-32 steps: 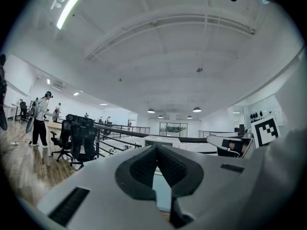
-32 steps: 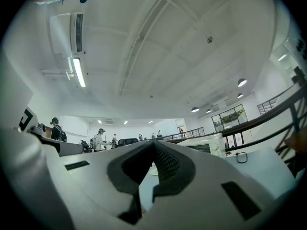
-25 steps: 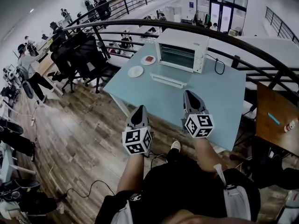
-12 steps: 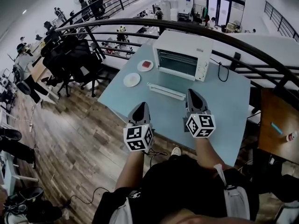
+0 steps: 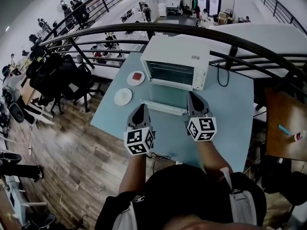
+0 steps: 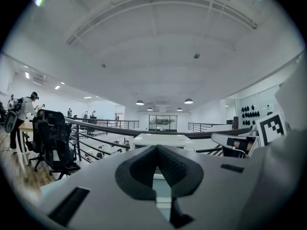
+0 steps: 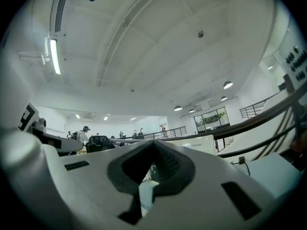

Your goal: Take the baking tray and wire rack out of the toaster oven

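A white toaster oven (image 5: 175,66) stands at the far side of a pale blue table (image 5: 230,114), its glass door (image 5: 165,102) folded down flat toward me. The dark cavity is open, but I cannot make out the baking tray or wire rack inside. My left gripper (image 5: 139,112) is shut and empty, over the table just left of the door's front edge. My right gripper (image 5: 194,97) is shut and empty, at the door's right corner. In the left gripper view the oven (image 6: 156,140) shows beyond the closed jaws; in the right gripper view the oven (image 7: 204,143) sits just ahead.
Two small white plates (image 5: 123,97) (image 5: 136,77) lie on the table left of the oven, the farther one carrying something red. A black cable (image 5: 221,75) hangs at the oven's right. A dark railing (image 5: 240,44) curves behind the table. Office chairs (image 5: 57,80) stand at left.
Both grippers, still shut, have advanced toward the oven, from the table's near edge to beside the lowered door. The oven now looks larger and closer.
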### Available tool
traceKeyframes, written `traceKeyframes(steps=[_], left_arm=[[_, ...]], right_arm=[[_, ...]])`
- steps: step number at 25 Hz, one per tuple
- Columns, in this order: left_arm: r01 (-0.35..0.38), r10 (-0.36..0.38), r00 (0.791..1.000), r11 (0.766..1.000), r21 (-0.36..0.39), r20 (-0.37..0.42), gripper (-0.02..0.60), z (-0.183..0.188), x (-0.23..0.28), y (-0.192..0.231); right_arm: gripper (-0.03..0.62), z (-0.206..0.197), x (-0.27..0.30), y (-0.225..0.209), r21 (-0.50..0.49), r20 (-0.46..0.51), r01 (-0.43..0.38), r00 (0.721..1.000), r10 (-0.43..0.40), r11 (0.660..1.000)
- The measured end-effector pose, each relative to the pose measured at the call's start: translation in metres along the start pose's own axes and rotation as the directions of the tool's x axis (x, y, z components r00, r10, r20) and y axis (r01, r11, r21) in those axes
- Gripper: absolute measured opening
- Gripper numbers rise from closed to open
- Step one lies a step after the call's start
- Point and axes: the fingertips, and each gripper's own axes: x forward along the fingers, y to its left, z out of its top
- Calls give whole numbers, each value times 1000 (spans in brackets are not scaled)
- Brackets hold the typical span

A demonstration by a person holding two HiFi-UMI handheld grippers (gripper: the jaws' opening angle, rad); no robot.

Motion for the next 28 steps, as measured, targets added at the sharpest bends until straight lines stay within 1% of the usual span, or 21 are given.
traceKeyframes(steps=[4, 7, 11, 14, 17, 23, 28], left_arm=[[13, -13, 1000, 1000, -9, -25, 14, -6, 34, 5], [27, -28, 998, 999, -18, -49, 14, -12, 51, 7], [44, -45, 997, 999, -25, -59, 14, -14, 68, 9], [71, -72, 995, 997, -27, -70, 14, -18, 82, 12], [117, -119, 990, 993, -30, -80, 14, -20, 100, 14], [249, -250, 964, 968, -23, -91, 14, -18, 134, 17], [334, -333, 938, 943, -14, -96, 14, -15, 158, 29]], right_arm=[[-11, -7, 26, -19, 2, -21, 25, 999, -24, 1000], [-11, -13, 35, -25, 20, -36, 32, 999, -31, 999], [-11, -23, 43, -34, 29, -62, 53, 997, -52, 998], [-11, -27, 47, -38, 28, -70, 84, 994, -82, 996], [-11, -31, 50, -40, 17, -69, 124, 990, -122, 992], [-11, -33, 61, -41, 1, -59, 235, 970, -235, 972], [-11, -40, 74, -33, -14, -57, 310, 949, -310, 951]])
